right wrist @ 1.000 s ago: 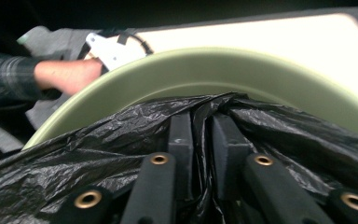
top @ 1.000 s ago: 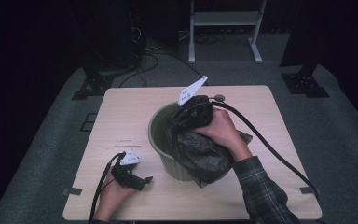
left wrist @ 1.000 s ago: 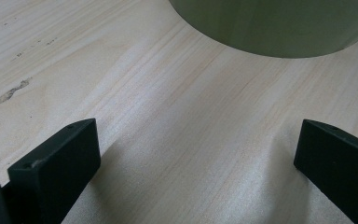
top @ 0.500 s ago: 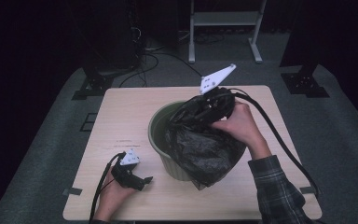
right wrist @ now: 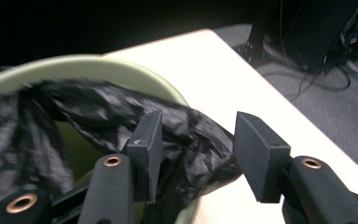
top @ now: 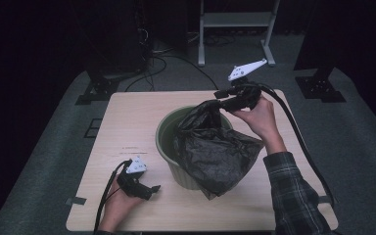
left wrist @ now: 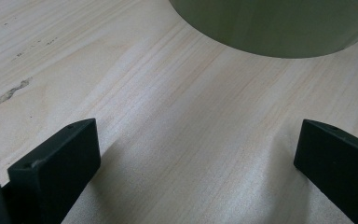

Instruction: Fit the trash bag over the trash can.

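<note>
A green bin (top: 162,142) stands mid-table with a black plastic bag (top: 215,152) half in it and draped over its near right side. My right gripper (top: 220,98) hovers at the bin's far right rim, where a pulled-up edge of the bag reaches it. In the right gripper view the bag (right wrist: 74,102) runs between the parted jaws of the right gripper (right wrist: 198,140); it lies against one pad and a gap shows at the other. These jaws have just been opening, then closing slightly. My left gripper (top: 149,188) rests open on the table, its jaws (left wrist: 196,144) bare, facing the bin wall (left wrist: 279,28).
The wooden table (top: 127,117) stands on grey carpet. Black stands, cables and a metal frame (top: 235,19) are on the floor behind it. A thick cable (top: 298,137) trails from the right gripper along the table's right side.
The right hand moved from over the bin toward its far right rim, drawing the bag's edge along, and its jaws spread apart. The left hand kept still.
</note>
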### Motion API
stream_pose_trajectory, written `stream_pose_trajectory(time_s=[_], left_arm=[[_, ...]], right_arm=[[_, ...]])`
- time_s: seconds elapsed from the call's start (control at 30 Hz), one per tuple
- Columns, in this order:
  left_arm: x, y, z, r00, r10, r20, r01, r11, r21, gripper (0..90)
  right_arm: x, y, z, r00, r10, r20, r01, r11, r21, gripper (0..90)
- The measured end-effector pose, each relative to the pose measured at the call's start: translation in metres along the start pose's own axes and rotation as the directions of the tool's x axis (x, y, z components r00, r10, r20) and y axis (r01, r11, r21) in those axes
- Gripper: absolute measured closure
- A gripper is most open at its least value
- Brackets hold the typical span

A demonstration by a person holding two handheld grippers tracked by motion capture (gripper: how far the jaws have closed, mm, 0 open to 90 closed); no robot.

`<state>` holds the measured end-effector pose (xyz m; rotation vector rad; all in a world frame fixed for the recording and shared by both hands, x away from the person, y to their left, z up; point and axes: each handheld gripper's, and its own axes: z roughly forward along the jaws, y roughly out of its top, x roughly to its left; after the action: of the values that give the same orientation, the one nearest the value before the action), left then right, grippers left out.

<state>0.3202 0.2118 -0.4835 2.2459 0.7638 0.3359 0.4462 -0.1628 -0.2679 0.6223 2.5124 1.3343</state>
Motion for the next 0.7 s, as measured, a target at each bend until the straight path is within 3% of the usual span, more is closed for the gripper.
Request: stream_pose_trajectory(time_s=[0.07, 0.1, 0.13, 0.17, 0.27, 0.33, 0.53, 0.63, 0.7], left_arm=[[0.000, 0.000, 0.000, 1.0000, 0.000, 0.000, 0.000, 1.0000, 0.000, 0.0], [0.000, 0.000, 0.000, 1.0000, 0.000, 0.000, 0.000, 1.0000, 0.000, 0.0], [0.000, 0.000, 0.000, 1.0000, 0.000, 0.000, 0.000, 1.0000, 0.000, 0.0], [0.000, 0.000, 0.000, 1.0000, 0.000, 0.000, 0.000, 1.0000, 0.000, 0.0], [0.000, 0.000, 0.000, 1.0000, 0.000, 0.000, 0.000, 1.0000, 0.000, 0.0], [0.000, 0.000, 0.000, 1.0000, 0.000, 0.000, 0.000, 1.0000, 0.000, 0.0], [0.000, 0.000, 0.000, 1.0000, 0.000, 0.000, 0.000, 1.0000, 0.000, 0.0], [0.000, 0.000, 0.000, 1.0000, 0.000, 0.000, 0.000, 1.0000, 0.000, 0.0], [0.000, 0.000, 0.000, 1.0000, 0.000, 0.000, 0.000, 1.0000, 0.000, 0.0]], right_arm=[[-0.004, -0.002, 0.008, 0.9999, 0.011, 0.010, -0.012, 1.000, 0.028, 51.5], [-0.005, -0.003, 0.010, 0.9998, 0.016, 0.010, -0.017, 0.999, 0.035, 56.3], [-0.006, -0.005, 0.014, 0.9997, 0.023, 0.001, -0.023, 0.999, 0.043, 67.9], [-0.006, -0.005, 0.014, 0.9997, 0.023, 0.001, -0.023, 0.999, 0.043, 67.9], [-0.002, -0.009, 0.015, 1.0000, 0.006, 0.003, -0.006, 0.999, 0.046, 82.6], [0.002, -0.012, 0.012, 0.9992, 0.008, -0.040, -0.007, 1.000, 0.020, 88.8], [0.016, -0.016, 0.024, 0.9922, -0.036, -0.119, 0.047, 0.995, 0.088, 89.6], [0.022, -0.017, 0.030, 0.9904, -0.065, -0.122, 0.080, 0.990, 0.119, 88.5], [0.022, -0.018, 0.033, 0.9876, -0.059, -0.145, 0.080, 0.987, 0.143, 77.8]])
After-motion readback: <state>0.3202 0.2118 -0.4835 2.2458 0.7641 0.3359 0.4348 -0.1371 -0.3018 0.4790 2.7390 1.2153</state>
